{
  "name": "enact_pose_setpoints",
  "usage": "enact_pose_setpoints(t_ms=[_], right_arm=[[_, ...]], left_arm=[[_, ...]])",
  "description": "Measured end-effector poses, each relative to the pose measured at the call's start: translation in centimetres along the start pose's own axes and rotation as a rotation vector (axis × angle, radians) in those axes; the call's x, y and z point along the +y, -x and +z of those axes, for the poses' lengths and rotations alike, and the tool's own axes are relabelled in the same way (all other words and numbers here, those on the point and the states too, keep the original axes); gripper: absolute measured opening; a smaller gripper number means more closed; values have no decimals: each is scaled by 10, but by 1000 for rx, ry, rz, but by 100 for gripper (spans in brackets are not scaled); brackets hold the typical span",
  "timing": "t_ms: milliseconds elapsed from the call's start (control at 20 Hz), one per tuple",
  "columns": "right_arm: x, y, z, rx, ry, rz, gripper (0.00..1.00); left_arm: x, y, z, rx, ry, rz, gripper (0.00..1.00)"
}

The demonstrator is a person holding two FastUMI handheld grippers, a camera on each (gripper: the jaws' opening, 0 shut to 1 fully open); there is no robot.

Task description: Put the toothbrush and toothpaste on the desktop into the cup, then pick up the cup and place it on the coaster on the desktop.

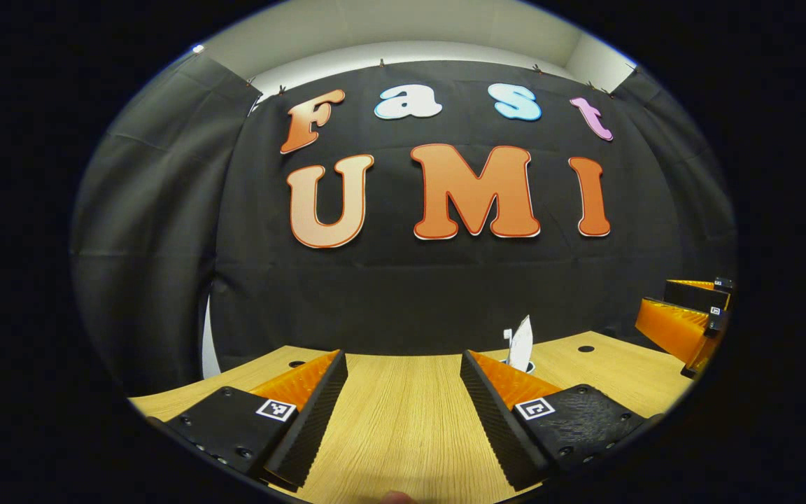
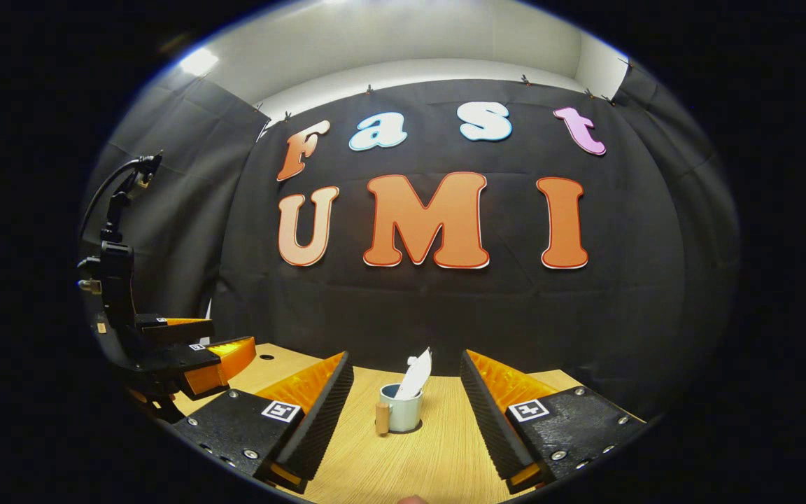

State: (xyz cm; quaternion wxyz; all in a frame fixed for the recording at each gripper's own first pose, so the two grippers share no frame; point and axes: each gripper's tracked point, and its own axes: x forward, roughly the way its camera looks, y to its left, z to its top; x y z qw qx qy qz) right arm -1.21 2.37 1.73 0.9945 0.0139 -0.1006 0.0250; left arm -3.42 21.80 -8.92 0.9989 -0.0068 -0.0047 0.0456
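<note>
Pale blue cup (image 2: 401,413) upright on the wooden worktop (image 2: 438,455), straight ahead of the right claw (image 2: 403,413) and framed between its two spread fingers, some way beyond their tips. White toothpaste tube (image 2: 417,374) leaning out over the rim; toothbrush too small to pick out with certainty beside it. Small brown handle (image 2: 382,418) on the cup's side toward that claw's left finger. Thin dark ring under the base, likely the coaster, though too small to confirm.

Right claw released, holding nothing, jaws wide apart. Left claw (image 1: 403,409) likewise released and empty, bare worktop between its fingers; beyond its right finger, the tube's white tip (image 1: 520,343) poking up, the cup itself mostly hidden behind that finger. Other claw visible in each view: the right one well off to the left claw's right (image 1: 686,322), the left one off to the right claw's left (image 2: 196,357), both apart from the cup.

Judged from this: loading of the cup apparently done, and cup either awaiting its lift or already on the coaster. If not yet placed, next move calls for the right claw going forward around the cup body, closing gently to keep the leaning tube from tipping out, then lifting level.
</note>
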Motion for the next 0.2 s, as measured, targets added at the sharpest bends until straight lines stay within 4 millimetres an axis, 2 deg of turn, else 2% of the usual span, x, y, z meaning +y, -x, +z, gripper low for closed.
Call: enact_pose_setpoints(t_ms=[200], right_arm=[[-2,3,6,-8,10,2,93]], left_arm=[[-2,6,15,-38,-7,4,97]])
